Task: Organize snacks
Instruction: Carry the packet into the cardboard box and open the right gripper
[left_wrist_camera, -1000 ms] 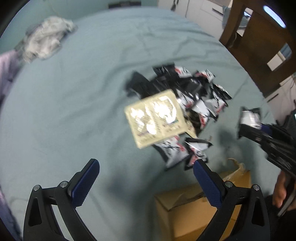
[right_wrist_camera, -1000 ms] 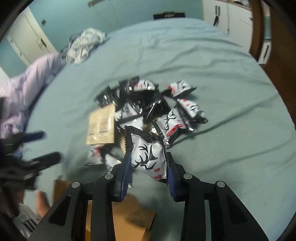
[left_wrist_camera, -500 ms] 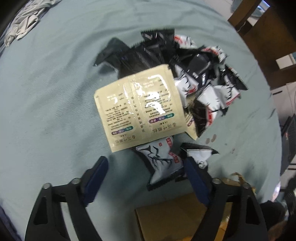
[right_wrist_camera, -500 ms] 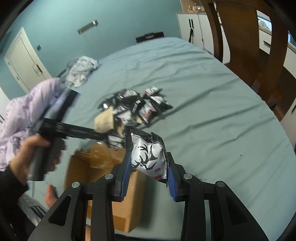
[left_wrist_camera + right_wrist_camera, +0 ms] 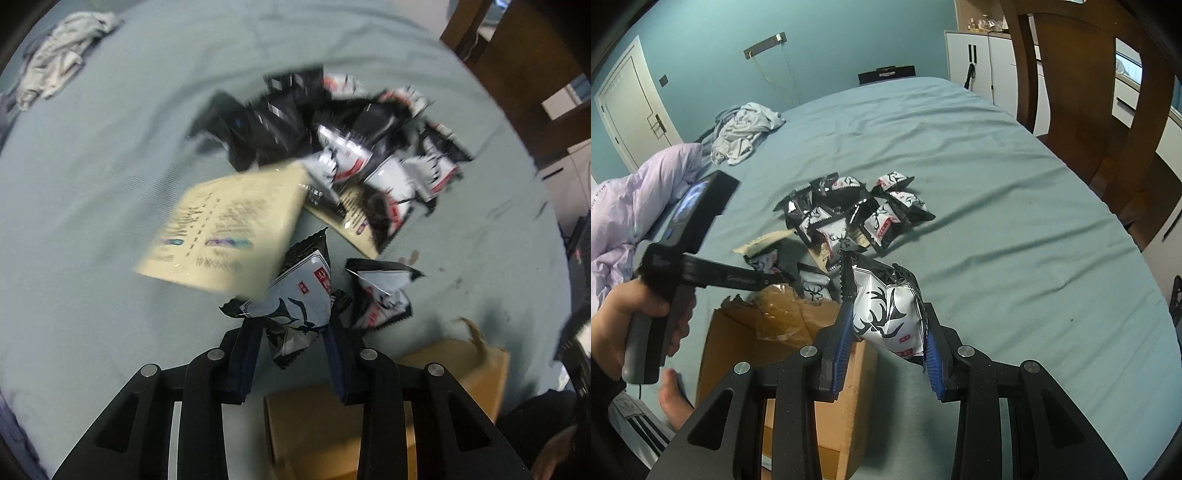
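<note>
Black-and-white snack packets lie in a pile (image 5: 351, 140) (image 5: 857, 210) on the teal bedsheet, with a beige sachet (image 5: 229, 229) tilted up at its near edge. My left gripper (image 5: 293, 332) points steeply down, and its jaws are closing on one snack packet (image 5: 299, 295) at the front of the pile; both pads touch its crumpled sides. In the right wrist view the left gripper (image 5: 768, 278) reaches in from the left. My right gripper (image 5: 886, 317) is shut on a white antler-print packet (image 5: 882, 306), held above the edge of the open cardboard box (image 5: 738, 350) (image 5: 332, 424).
Crumpled grey clothes (image 5: 746, 133) and a lilac duvet (image 5: 639, 195) lie at the bed's far left. A wooden chair (image 5: 1089, 92) stands at the right edge. A person's hand (image 5: 628, 317) holds the left gripper's handle, and a bare foot (image 5: 674, 398) rests beside the box.
The left gripper dropped onto the pile's near edge, its jaws narrowing around a packet and tipping the beige sachet. The right gripper drew back from the pile with its packet to above the box.
</note>
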Tool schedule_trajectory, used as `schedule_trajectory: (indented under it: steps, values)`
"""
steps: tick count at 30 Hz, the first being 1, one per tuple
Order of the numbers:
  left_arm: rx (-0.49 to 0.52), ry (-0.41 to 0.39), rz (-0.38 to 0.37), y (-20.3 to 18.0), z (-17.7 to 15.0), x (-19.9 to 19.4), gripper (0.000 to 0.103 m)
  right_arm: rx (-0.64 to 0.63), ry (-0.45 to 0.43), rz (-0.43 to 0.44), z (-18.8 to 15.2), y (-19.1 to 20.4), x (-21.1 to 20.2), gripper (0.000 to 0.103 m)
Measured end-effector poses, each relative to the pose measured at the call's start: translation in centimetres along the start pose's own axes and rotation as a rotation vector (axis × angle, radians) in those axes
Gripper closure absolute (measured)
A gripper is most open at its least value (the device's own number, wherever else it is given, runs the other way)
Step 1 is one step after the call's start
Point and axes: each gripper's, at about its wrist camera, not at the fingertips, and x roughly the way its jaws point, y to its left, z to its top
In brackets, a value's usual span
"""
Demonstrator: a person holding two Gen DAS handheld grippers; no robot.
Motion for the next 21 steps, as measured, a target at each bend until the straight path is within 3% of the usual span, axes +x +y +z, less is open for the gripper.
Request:
schedule_trajectory:
  steps: [6, 9, 14, 21]
  values:
    - [0.003, -0.173, -0.004, 0.6, -3.2, -7.2, 0.071, 0.014, -0.015, 0.006, -0.5, -0.5, -0.4, 0.070]
    - [0.018, -0.222, -0.040, 0.6, -4.4, -10.0, 0.071, 0.010, -0.022, 0.014, -0.7, -0.6, -0.6, 0.070]
    - [0.110, -0.218, -0.062, -2.1, -7.3, -10.8, 0.071, -0.014, -0.016, 0.024, -0.9, -0.5, -0.5, 0.070]
    - [0.243, -0.124, 0.026, -5.8, -9.1, -7.3, 0.071, -0.033, -0.011, 0.025, -0.6, -0.1, -0.6, 0.070]
